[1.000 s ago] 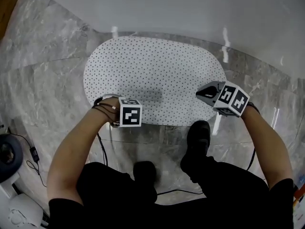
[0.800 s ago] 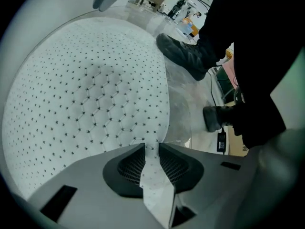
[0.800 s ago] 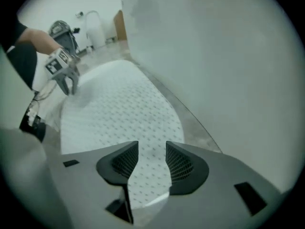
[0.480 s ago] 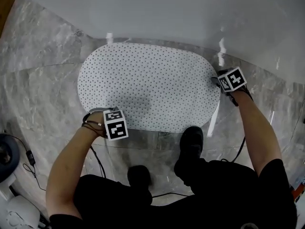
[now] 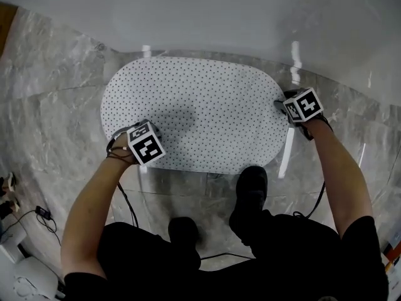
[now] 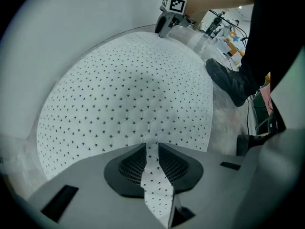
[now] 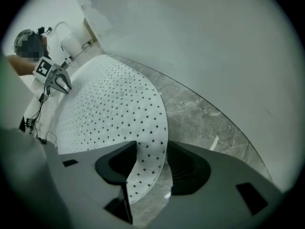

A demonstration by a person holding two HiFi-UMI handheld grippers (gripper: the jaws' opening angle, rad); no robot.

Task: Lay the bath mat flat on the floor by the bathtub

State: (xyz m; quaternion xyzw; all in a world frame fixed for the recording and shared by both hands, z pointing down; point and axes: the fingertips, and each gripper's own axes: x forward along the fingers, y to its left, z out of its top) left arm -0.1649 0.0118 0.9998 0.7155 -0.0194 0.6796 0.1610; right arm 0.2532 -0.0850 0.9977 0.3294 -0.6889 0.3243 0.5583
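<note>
**Mat [image 5: 194, 108] on floor [image 5: 56, 105] beside tub [image 5: 219, 11], a tool at each end**

Mat: oval, white with small dark marks. It is spread over the grey marble floor, and its far long side lies just beside the curved white wall of the tub. Most of it lies flat.

Left tool [image 6: 152, 147]: it points steeply down at the near-left rim of the mat. Its jaws have just been opening and now stand slightly apart. A narrow strip of the mat's rim rises into the gap between them, and the pads no longer pinch it.

Right tool [image 7: 151, 147]: it points steeply down at the right end of the mat, close to the tub. Its jaws sprang wide and have just closed in a little. They stand well apart. The mat's rim curls up loosely between them and is clear of the right-hand pad, so nothing is clamped.

Head view: a bare forearm [image 5: 94, 199] leads to each tool, and each tool carries a cube [image 5: 145, 149] with square markers. A black shoe [image 5: 250, 190] stands on the floor just at the near edge of the mat, between the two arms. Thin cables [image 5: 128, 205] trail from the left tool.
</note>
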